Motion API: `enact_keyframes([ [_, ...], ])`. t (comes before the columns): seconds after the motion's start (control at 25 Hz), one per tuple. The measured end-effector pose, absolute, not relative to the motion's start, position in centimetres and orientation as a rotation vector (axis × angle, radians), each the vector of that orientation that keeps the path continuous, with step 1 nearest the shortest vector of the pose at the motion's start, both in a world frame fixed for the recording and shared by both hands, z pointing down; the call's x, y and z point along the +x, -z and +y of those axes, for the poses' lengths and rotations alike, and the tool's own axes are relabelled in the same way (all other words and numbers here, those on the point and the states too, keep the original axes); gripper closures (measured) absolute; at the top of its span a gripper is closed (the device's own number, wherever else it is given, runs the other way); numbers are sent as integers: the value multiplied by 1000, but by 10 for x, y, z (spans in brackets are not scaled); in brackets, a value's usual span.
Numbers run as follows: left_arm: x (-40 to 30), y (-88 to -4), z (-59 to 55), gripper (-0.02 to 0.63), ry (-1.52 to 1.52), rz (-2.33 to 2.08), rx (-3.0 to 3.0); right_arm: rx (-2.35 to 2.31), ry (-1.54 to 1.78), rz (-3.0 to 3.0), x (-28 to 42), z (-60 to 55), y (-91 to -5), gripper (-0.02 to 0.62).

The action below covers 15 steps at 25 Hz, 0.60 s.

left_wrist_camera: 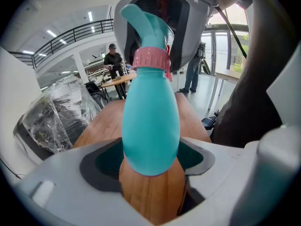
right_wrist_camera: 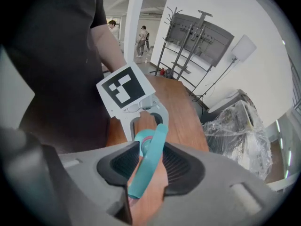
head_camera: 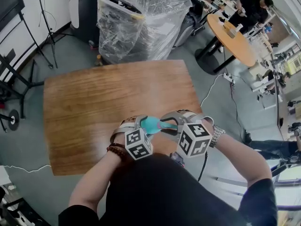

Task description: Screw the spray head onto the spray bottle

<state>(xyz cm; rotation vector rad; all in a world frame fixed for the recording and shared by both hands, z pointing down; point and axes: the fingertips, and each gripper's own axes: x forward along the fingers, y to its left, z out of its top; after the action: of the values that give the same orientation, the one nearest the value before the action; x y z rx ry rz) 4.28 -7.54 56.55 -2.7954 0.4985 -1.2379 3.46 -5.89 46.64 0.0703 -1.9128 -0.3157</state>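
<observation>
A teal spray bottle (head_camera: 151,124) lies level just above the wooden table's (head_camera: 94,102) front edge, between my two grippers. My left gripper (head_camera: 139,123) is shut on the bottle's rounded body (left_wrist_camera: 150,126). In the left gripper view a pink collar (left_wrist_camera: 151,59) joins the bottle to the teal spray head (left_wrist_camera: 146,25), which points away from that camera. My right gripper (head_camera: 173,123) reaches over the spray head (right_wrist_camera: 148,161). The head lies slantwise in the gap between the dark pads, with wood showing beside it, so the jaws stand open around it.
A plastic-wrapped stack (head_camera: 136,22) stands beyond the table's far edge. At the far right a person stands by a round orange table (head_camera: 230,36). Black stands (head_camera: 14,79) and a white cable (head_camera: 23,168) are on the floor at left.
</observation>
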Motion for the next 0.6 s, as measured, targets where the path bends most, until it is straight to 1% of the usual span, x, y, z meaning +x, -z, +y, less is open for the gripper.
enact_keyframes([
  [0.12, 42, -566, -75, 227, 1247, 492, -2785, 25, 432, -1856, 38, -59, -468, 469],
  [0.24, 41, -572, -74, 229, 1318, 472, -2726, -36, 518, -1775, 40, -55, -474, 472],
  [0.36, 36, -576, -78, 231, 1411, 503, -2642, -5, 472, -1709, 42, -58, -481, 474],
  [0.4, 33, -577, -82, 232, 1439, 532, -2604, 43, 393, -1711, 42, -60, -484, 474],
  [0.48, 28, -581, -88, 233, 1497, 578, -2513, 190, 109, -1745, 43, -65, -490, 474],
  [0.6, 23, -590, -90, 233, 1567, 594, -2406, 465, -543, -1788, 48, -70, -502, 472],
])
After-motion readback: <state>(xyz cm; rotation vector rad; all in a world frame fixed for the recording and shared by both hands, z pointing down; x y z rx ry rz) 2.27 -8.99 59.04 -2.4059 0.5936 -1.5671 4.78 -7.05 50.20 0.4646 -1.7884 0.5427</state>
